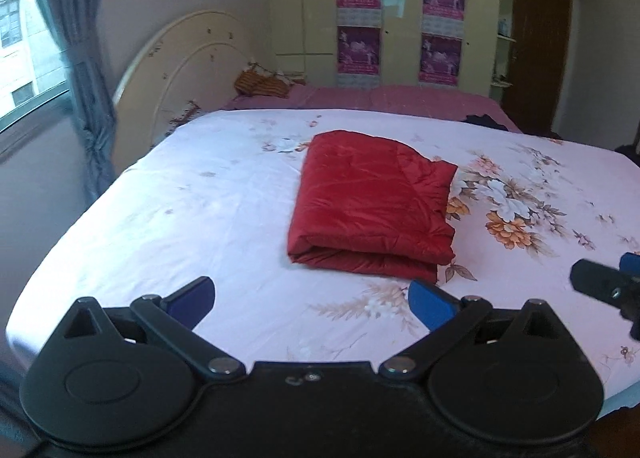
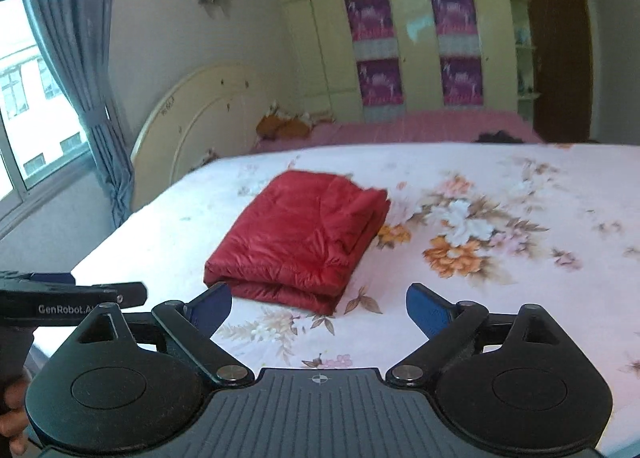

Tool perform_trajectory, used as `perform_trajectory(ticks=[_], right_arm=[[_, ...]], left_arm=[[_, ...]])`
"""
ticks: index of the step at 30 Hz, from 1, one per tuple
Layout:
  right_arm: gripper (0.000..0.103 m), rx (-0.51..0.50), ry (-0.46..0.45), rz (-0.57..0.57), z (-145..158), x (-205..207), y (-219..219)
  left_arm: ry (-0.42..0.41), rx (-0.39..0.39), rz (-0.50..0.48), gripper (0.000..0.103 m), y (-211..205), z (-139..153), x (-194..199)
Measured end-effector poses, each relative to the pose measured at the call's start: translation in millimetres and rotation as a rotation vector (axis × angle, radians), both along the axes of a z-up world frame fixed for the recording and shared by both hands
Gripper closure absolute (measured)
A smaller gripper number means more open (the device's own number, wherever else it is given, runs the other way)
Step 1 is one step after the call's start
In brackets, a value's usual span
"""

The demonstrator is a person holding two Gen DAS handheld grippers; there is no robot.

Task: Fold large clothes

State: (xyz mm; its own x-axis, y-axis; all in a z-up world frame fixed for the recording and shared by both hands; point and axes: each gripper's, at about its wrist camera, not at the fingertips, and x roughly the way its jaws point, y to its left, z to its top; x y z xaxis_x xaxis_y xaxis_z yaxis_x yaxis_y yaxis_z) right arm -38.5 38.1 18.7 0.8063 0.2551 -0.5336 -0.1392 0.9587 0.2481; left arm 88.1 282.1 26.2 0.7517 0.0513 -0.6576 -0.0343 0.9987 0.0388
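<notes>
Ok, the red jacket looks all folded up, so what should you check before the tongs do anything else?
1. Red jacket folded into a compact stack: ok.
2. Jacket lying fully on the floral bedsheet, away from the edges: ok.
3. Left tongs open and holding nothing: ok.
4. Right tongs open and holding nothing: ok.
5. Both tongs clear of the jacket, near the bed's close edge: ok.
6. Right side of the stack even: not ok, the upper layer's edge sits stepped there.
</notes>
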Motion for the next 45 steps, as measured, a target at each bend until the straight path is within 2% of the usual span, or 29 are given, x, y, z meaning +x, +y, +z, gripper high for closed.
perform_trajectory(ticks=[4,15,45], right_arm=[[0.010,0.000,-0.010,-0.025,8,-16,-1],[0.010,0.007,-0.034,-0.008,15,-31,-3],[0.010,0.022,-0.036,0.003,16,-30,-11]], left_arm=[[-0.010,-0.042,0.018,0.000,6,7,-17],[-0.056,-0.005,0.039,0.000,-2,19,-38],[-0.050,0.011,0.035,0.000,-8,22,-40]])
